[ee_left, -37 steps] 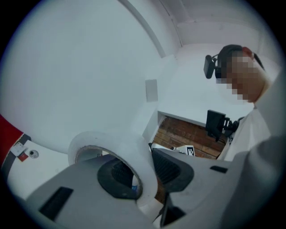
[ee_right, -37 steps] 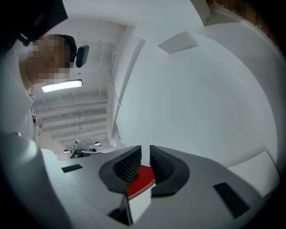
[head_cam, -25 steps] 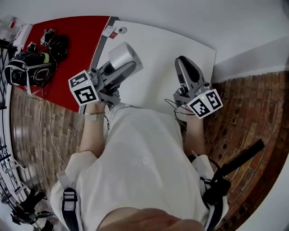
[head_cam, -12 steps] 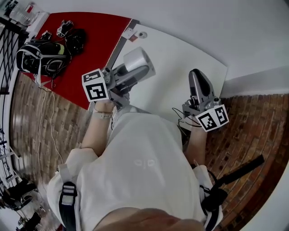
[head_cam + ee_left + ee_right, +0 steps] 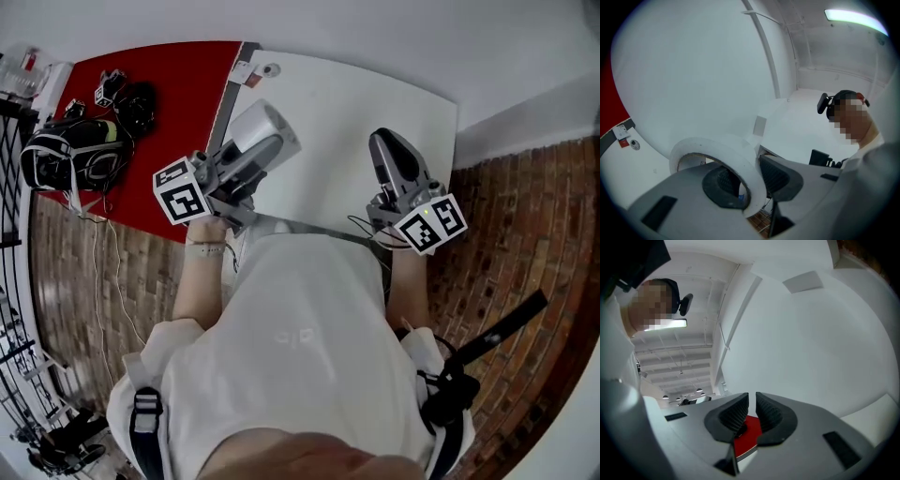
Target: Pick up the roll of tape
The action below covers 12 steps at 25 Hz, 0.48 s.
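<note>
My left gripper (image 5: 750,173): fingers closed on roll of tape (image 5: 719,146), one finger inside hole, other outside wall. Roll hangs above white bench (image 5: 328,103), not touching. My right gripper (image 5: 752,405): fingers nearly together, nothing between. Pick-up looks done; nothing left, I judge.

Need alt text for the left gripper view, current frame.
The left hand-held gripper clamps the wall of a white tape roll, one jaw inside the ring and one outside. Behind it is a white table, with a person at the right edge.
</note>
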{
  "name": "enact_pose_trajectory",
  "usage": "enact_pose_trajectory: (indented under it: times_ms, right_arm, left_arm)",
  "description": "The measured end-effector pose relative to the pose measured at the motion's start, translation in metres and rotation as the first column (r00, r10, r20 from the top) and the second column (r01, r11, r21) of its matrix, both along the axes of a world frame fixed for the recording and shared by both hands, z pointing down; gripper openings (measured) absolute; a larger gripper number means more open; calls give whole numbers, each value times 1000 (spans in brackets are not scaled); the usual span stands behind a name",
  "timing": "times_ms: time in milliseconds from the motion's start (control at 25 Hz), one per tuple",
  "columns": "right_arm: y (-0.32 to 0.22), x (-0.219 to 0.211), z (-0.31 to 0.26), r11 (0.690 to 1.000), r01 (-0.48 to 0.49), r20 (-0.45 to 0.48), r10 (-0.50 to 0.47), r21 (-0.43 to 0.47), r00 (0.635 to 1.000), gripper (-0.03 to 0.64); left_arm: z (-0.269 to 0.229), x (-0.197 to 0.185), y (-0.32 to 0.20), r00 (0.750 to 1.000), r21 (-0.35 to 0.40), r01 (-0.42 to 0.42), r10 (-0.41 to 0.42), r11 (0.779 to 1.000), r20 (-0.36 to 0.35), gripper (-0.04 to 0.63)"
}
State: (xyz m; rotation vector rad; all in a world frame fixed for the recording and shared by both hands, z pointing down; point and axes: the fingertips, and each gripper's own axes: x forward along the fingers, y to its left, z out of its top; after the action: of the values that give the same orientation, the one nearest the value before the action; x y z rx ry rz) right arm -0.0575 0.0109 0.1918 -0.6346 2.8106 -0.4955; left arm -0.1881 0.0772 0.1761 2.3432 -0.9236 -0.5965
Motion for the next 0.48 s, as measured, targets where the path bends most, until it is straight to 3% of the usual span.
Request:
enact_pose_trajectory:
  times_ms: [480]
  right_arm:
    - [2, 16, 5, 999, -50, -14, 50, -14, 999, 43]
  left_arm:
    - [5, 14, -7, 999, -11, -47, 46, 999, -1, 110]
